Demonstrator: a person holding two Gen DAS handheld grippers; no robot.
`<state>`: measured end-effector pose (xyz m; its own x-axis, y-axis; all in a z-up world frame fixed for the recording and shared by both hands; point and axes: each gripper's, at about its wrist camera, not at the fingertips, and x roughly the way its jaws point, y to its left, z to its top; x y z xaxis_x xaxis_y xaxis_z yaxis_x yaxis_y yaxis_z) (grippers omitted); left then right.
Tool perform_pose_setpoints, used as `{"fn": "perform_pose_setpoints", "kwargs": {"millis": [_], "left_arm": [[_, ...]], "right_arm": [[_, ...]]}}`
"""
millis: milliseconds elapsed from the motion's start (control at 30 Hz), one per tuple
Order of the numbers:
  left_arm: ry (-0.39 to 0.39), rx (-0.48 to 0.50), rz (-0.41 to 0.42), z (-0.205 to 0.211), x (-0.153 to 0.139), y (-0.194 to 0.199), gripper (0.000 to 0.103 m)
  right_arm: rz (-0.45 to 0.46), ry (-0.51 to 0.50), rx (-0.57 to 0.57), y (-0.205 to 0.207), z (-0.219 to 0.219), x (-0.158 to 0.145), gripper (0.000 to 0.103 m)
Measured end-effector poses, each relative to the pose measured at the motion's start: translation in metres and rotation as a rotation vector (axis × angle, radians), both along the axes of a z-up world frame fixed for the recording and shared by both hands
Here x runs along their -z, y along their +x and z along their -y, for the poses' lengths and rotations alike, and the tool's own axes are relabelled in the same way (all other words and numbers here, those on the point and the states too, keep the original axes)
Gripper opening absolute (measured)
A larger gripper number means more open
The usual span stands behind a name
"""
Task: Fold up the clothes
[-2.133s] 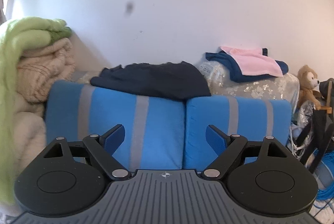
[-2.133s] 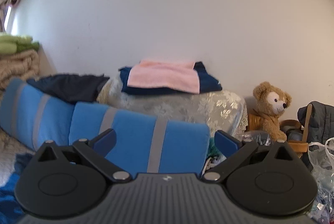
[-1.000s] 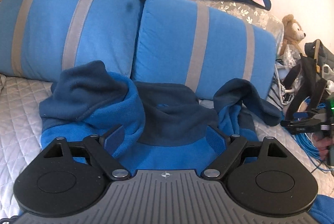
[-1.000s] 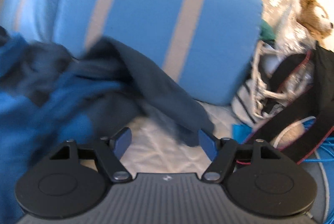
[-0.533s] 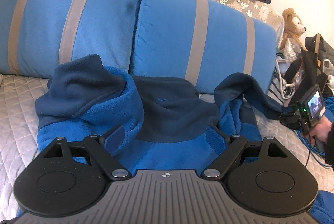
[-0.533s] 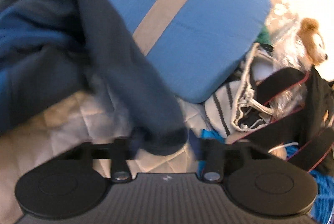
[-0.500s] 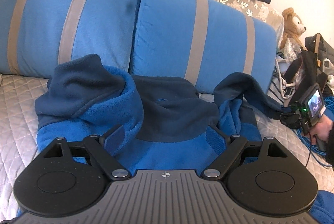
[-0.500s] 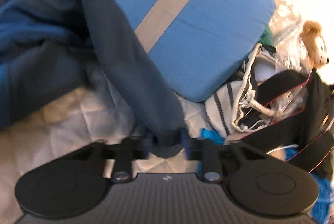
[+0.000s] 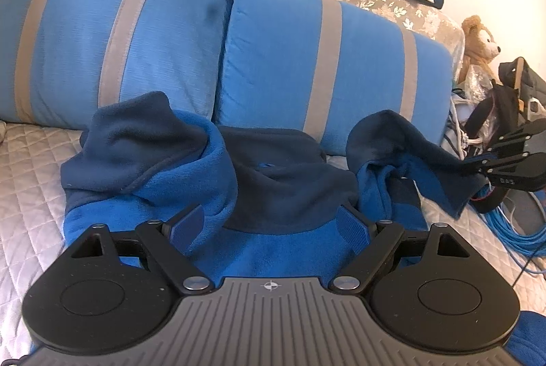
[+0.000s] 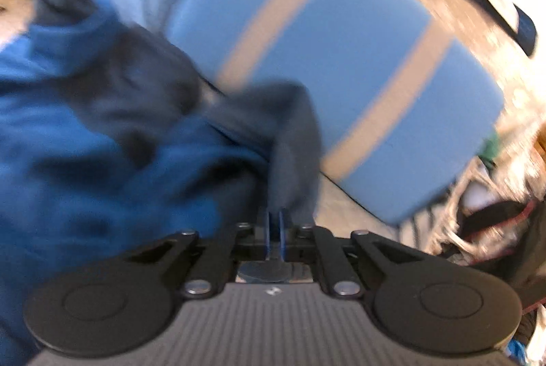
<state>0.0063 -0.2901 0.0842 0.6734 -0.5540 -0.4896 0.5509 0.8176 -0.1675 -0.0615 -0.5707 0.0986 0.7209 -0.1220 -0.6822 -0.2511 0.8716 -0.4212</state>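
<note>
Fleece top, two-tone blue, lies crumpled on the quilted bedcover, right under the left gripper. Its jaws stand wide, nothing between the pads; they sit just over the bright-blue body panel w/o pinching it.

Handling, judging by look: soft, thick pile, light for its bulk, no stiffness at all, so it'll sag and drag wherever it isn't supported. Not slippery; pile should give pads good bite. Not fragile. Bulk means a single layer at an edge is easier to pinch than a bunched wad.

Mid distance: collar/hood area in navy sits in the middle, left sleeve flopped over the body in a thick roll. Right sleeve is lifted off the bed and stretched sideways twd the right gripper, which in the left-wrist view is clamped on the cuff end. Right-wrist view is motion-blurred, but pads are pressed close together w/ dark cloth running up from them, so it's holding the sleeve. Jaws have just been closing, cloth between them.

Good grip points, imo: cuff for each sleeve, shoulder seam or hem corners for the body. Left sleeve cuff not clearly visible; can't tell where it ends.

Behind: two blue striped cushions, garment touching their base. Further back, dark clothes on top, teddy bear at right.
</note>
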Motion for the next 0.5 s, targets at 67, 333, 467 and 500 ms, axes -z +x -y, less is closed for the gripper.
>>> {"fn": "perform_pose_setpoints", "kwargs": {"millis": [67, 333, 467, 500], "left_arm": [[0.000, -0.007, -0.001, -0.001, 0.000, 0.001, 0.086], [-0.010, -0.036, -0.018, -0.008, 0.001, 0.005, 0.086], [-0.014, -0.050, -0.024, -0.010, 0.001, 0.007, 0.086], [-0.013, -0.053, -0.027, -0.010, 0.002, 0.008, 0.086]], "right_arm": [[-0.002, 0.041, -0.052, -0.001, -0.026, -0.004, 0.005], [-0.005, 0.158, -0.162, 0.018, -0.098, 0.003, 0.004], [0.021, 0.226, -0.182, 0.027, -0.115, 0.005, 0.016], [0.040, 0.263, -0.192, 0.029, -0.115, 0.003, 0.036]]}}
